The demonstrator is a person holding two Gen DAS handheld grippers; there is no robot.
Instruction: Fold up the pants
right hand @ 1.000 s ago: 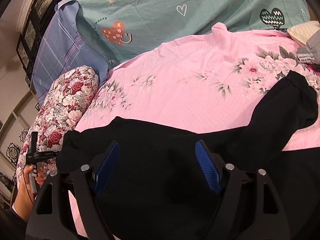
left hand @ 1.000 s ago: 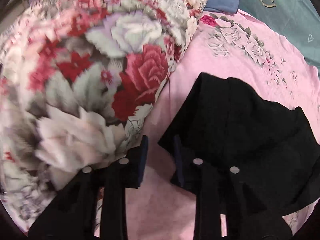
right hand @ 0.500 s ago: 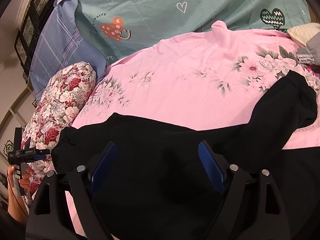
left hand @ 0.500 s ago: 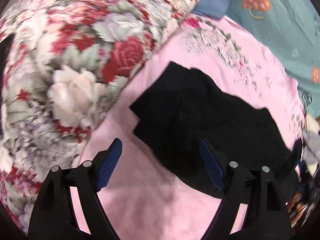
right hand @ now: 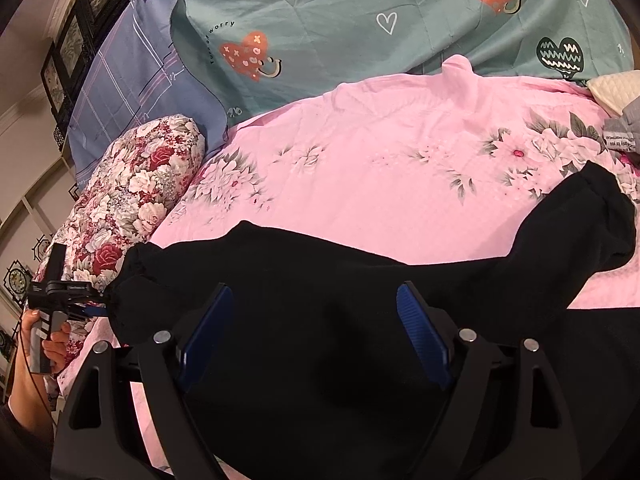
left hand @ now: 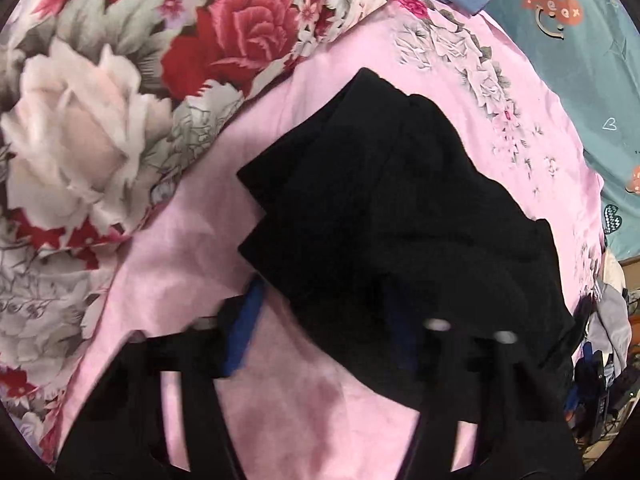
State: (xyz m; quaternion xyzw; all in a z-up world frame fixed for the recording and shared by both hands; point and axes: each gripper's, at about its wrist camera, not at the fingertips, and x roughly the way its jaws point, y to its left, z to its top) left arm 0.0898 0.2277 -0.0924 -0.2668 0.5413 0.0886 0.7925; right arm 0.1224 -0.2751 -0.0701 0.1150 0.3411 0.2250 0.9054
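Observation:
Black pants (right hand: 360,280) lie stretched across the pink floral sheet (right hand: 380,168). One end lies bunched at the left near the rose bolster, another end reaches far right (right hand: 592,216). In the left wrist view the left end of the pants (left hand: 380,208) lies in overlapping layers. My left gripper (left hand: 320,320) is open, its fingers on either side of the near edge of that end; the right finger is blurred over the cloth. My right gripper (right hand: 312,328) is open above the middle of the pants. The left gripper (right hand: 86,308) also shows in the right wrist view, at the left end of the pants.
A rose-patterned bolster (left hand: 120,100) lies along the left side of the bed, also in the right wrist view (right hand: 132,204). A teal heart-print cover (right hand: 380,20) and a blue pillow (right hand: 136,80) lie at the back. Grey and white cloth (right hand: 620,120) lies at the far right.
My left gripper opened wide, then moved in on the left end of the pants with its jaws narrower. The right gripper stayed open and hardly moved.

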